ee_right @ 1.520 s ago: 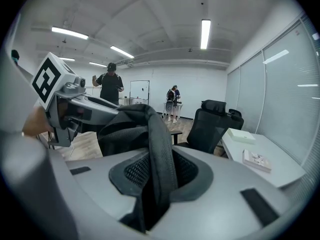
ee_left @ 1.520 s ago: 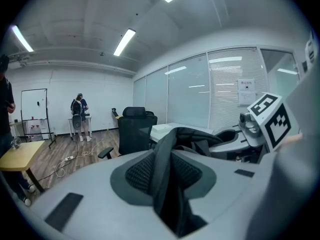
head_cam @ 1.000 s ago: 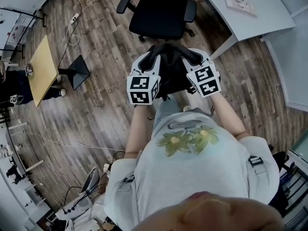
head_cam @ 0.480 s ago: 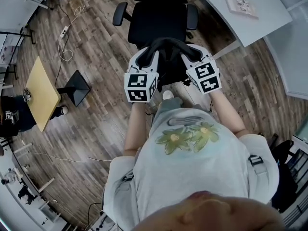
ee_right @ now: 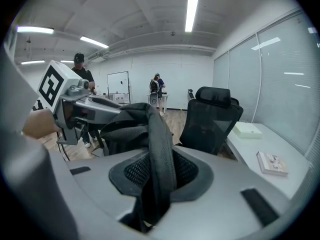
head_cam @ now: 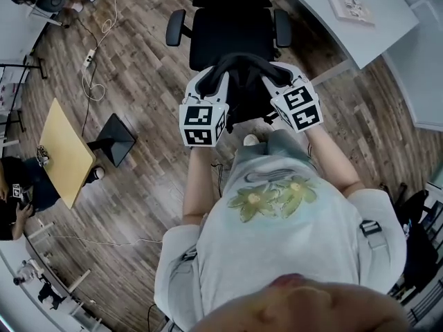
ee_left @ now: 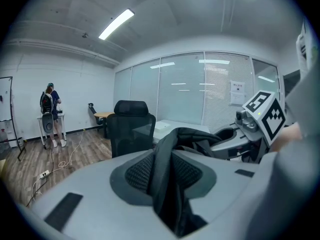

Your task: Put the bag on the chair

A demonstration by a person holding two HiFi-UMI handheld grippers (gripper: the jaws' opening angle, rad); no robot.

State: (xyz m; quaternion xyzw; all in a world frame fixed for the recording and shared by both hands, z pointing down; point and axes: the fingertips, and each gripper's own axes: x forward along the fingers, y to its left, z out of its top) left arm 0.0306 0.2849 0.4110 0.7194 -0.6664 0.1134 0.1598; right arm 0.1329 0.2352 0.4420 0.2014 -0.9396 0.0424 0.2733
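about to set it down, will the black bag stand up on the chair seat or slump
Probably floppy: the bag hangs by soft straps pinched in the left gripper and right gripper. It will likely slump on the chair rather than stand. The straps crease at the jaws, so expect them to drape once released.

A person in a grey shirt with a yellow flower picture on it holds the left gripper and the right gripper out in front. A black bag hangs between them, with one strap going into each gripper. Just past the bag stands a black office chair with two armrests on a brown wooden floor, while a white desk with a small book on it is at the upper right. A yellow table and a white cord are off to the left.
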